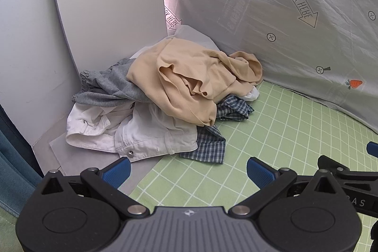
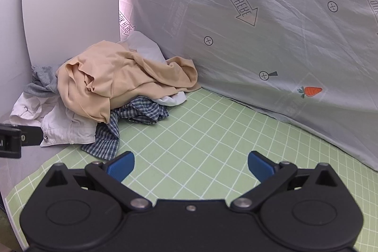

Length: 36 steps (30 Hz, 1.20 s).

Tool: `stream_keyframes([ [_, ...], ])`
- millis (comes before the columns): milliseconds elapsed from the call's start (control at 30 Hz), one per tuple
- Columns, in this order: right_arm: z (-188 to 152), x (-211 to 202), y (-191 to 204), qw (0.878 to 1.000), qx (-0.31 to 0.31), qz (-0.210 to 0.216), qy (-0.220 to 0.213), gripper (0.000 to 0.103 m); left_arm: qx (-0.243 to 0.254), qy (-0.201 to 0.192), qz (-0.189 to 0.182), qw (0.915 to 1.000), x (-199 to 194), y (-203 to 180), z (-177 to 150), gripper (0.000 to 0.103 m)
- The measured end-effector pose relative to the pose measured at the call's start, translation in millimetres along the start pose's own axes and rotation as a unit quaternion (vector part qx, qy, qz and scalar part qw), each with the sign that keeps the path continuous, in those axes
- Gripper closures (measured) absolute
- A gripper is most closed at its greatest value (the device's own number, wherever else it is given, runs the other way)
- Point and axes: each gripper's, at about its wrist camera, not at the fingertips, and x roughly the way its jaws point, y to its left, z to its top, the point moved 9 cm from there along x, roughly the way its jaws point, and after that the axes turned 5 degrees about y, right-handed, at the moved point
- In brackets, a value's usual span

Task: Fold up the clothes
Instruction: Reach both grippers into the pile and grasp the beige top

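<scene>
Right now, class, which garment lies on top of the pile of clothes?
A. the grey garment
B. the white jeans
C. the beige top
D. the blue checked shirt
C: the beige top drapes over the white jeans, the blue checked shirt and the grey garment.

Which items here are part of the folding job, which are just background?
Job: beige top, grey garment, white jeans, checked shirt, left gripper, right gripper, both open.
Background: green grid mat, carrot-print sheet, white panel.
</scene>
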Motion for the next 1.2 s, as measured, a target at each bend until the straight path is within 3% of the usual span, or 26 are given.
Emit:
stream_keyframes([
  [100,22,30,13,1.000,-0.014,0.013,0.003,0.002,-0.011,0.012,0.009,0.9998,28,13,16,0.002],
  [300,56,93,45,0.998,-0.042,0.046,0.018,0.019,-0.042,0.037,0.018,0.9983,80,33,42,0.012],
  [367,64,112,56,0.997,-0.053,0.055,0.023,0.026,-0.049,0.043,0.016,0.9977,96,37,49,0.021],
  [533,77,152,83,0.991,-0.090,0.095,0.035,0.055,-0.064,0.052,0.004,0.9966,124,41,61,0.036],
  [700,87,178,101,0.986,-0.113,0.117,0.035,0.070,-0.073,0.060,-0.014,0.9954,139,36,65,0.054],
  [867,95,192,110,0.983,-0.116,0.136,0.035,0.070,-0.081,0.069,-0.020,0.9941,145,32,62,0.061],
  [1200,109,183,110,0.980,-0.044,0.191,0.043,0.070,-0.092,0.074,-0.030,0.9925,151,33,64,0.069],
])
